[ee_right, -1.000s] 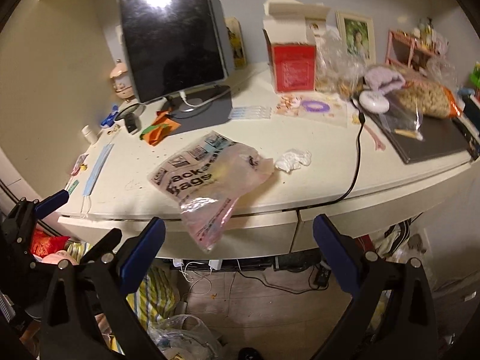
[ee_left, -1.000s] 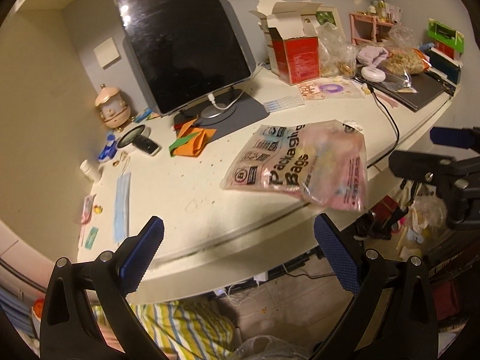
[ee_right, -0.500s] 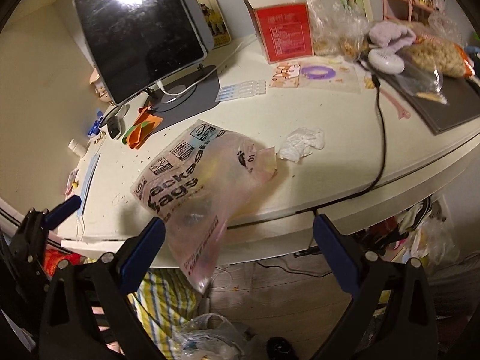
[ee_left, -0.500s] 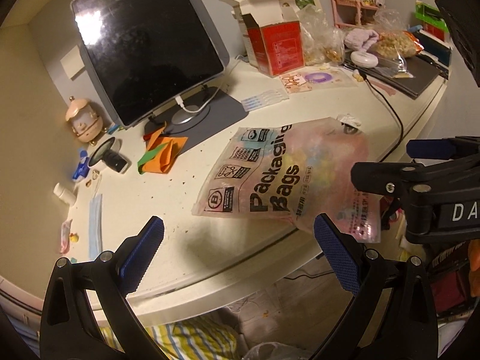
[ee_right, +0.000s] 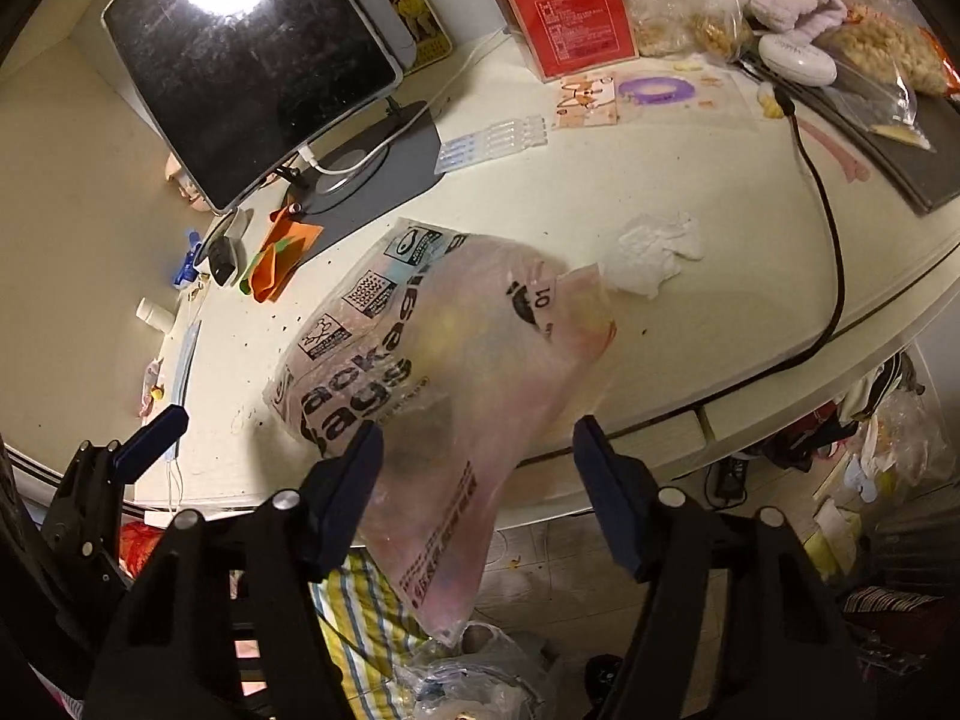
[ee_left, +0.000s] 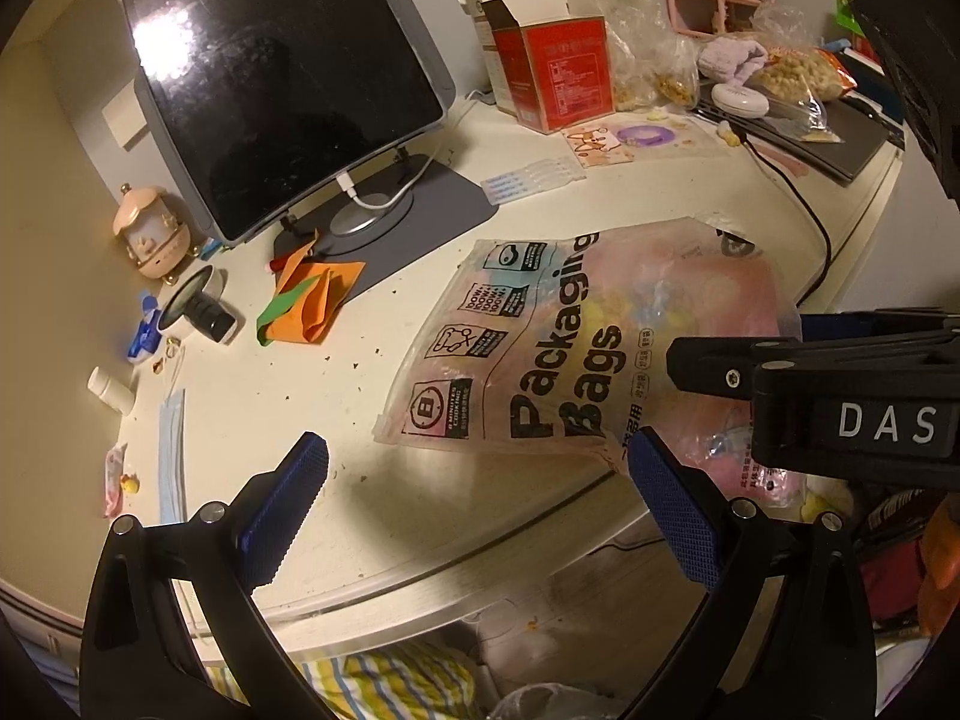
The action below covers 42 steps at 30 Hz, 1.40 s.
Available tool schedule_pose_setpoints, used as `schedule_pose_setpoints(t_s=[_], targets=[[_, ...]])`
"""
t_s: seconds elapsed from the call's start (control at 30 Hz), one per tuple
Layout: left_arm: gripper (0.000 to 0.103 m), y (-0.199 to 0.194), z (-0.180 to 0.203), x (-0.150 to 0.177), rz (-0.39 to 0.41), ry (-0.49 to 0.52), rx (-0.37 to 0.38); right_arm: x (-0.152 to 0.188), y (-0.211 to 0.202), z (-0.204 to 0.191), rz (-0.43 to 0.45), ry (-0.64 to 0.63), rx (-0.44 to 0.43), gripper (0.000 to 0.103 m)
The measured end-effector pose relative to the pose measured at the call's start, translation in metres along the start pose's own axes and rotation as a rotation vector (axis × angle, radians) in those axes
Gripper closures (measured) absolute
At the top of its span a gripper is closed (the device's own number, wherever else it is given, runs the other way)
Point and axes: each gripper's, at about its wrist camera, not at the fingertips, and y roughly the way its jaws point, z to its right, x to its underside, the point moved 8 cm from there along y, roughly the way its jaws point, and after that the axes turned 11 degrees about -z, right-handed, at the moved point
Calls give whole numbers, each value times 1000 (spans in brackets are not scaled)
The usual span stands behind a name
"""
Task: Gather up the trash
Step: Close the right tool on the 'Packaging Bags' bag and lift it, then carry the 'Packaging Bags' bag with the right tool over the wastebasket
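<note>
Right now my right gripper (ee_right: 477,465) is closing its jaws around the lower part of the plastic packaging bag (ee_right: 444,360), which hangs between the blue pads; I see the left pad (ee_right: 345,495) against the film, while the right pad stands clear of it, so no pinch yet. That bag, printed "Packaging Bags", lies half on the white desk (ee_right: 690,312) and half over its front edge, its loose end drooping toward the floor. From the left wrist view the same bag (ee_left: 540,348) sprawls across the desk front, with my right gripper's black body coming in from the right beside it.

My left gripper (ee_left: 474,510) has its jaws spread wide with nothing between them; its right pad (ee_left: 672,516) sits just beside the bag's near corner, though I cannot tell if it touches.

On the desk near the bag lies a crumpled white tissue (ee_right: 657,249), just beyond its far end. Further left sits folded orange and green paper (ee_left: 312,300), beside the grey stand of a dark tablet (ee_left: 276,84). A red carton (ee_left: 558,78) with open flaps stands at the back, and a black cable (ee_right: 831,252) runs over the desk edge.
</note>
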Motion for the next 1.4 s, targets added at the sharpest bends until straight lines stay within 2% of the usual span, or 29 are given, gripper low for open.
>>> schedule_pose_setpoints(t_s=[0.03, 0.1, 0.2, 0.3, 0.67, 0.93, 1.13, 1.4], targets=[[6, 0, 0, 0, 1, 0, 1, 0, 0, 0, -1, -2, -5, 49], [6, 1, 0, -1, 0, -2, 4, 0, 0, -1, 3, -2, -3, 70], [6, 1, 0, 0, 3, -7, 7, -1, -3, -4, 11, -14, -11, 87], [6, -1, 0, 1, 5, -10, 6, -1, -7, -9, 21, -39, -22, 96], [6, -20, -9, 12, 25, -39, -7, 6, -33, -27, 86, -106, -21, 99], [6, -45, -21, 35, 46, -76, -25, 25, -56, -46, 110, -168, -26, 99], [6, -64, -31, 70, 42, -119, -41, 54, -63, -70, 94, -236, -43, 99], [6, -79, -49, 141, -6, -208, -60, 113, -55, -103, 30, -342, -59, 99]])
